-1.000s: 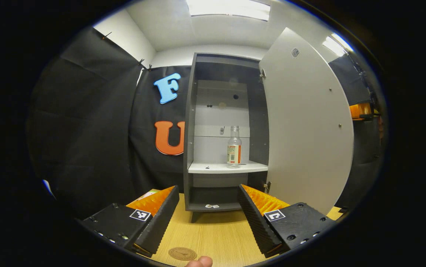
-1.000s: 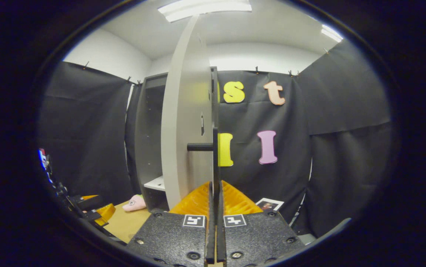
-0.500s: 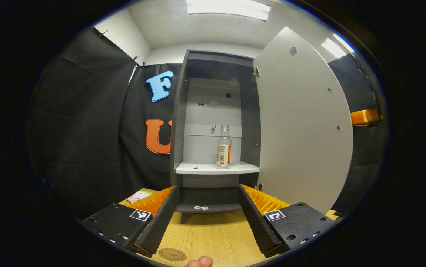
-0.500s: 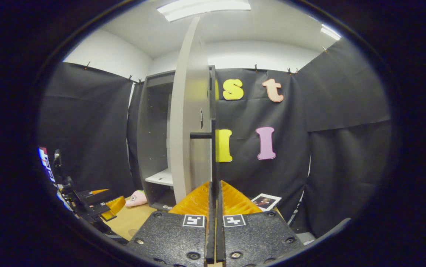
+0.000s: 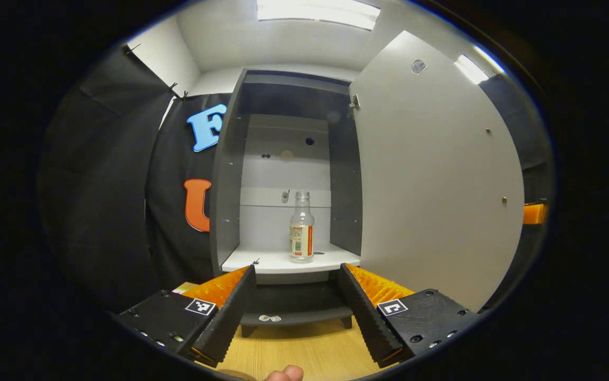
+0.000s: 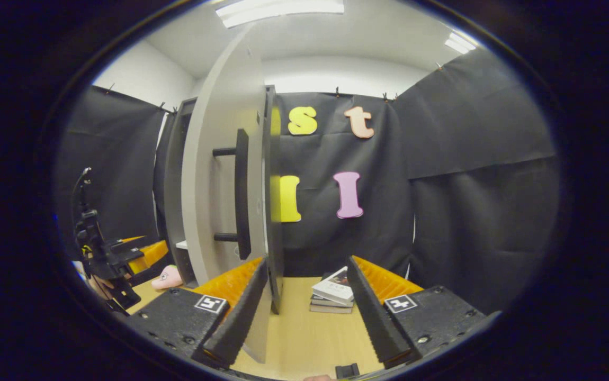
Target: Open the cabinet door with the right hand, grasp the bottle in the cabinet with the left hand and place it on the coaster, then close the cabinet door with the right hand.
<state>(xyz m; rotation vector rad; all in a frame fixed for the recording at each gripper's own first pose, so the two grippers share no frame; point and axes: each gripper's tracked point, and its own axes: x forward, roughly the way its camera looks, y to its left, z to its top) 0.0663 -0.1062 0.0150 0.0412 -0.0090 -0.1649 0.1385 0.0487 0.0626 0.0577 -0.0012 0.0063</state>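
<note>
The grey cabinet (image 5: 225, 174) stands with its door (image 5: 431, 174) swung wide to the right. A clear bottle (image 5: 302, 227) with a red and white label stands upright on the white shelf (image 5: 262, 262) inside. My left gripper (image 5: 296, 272) is open, a little in front of the shelf and below the bottle, with nothing between its fingers. In the right gripper view, my right gripper (image 6: 307, 264) is open beside the door's outer edge (image 6: 271, 201). The black handle (image 6: 242, 196) is left of that edge and free of the fingers.
A stack of books (image 6: 331, 293) lies on the wooden table (image 6: 304, 338) ahead of the right gripper. A pink soft toy (image 6: 169, 276) sits by the cabinet's foot. The left gripper (image 6: 124, 254) appears far left there. A fingertip (image 5: 283, 373) shows at the bottom edge.
My right gripper has opened and let go of the door handle, and the door has swung wider. My left gripper has moved closer to the cabinet; the coaster has slid out of view below.
</note>
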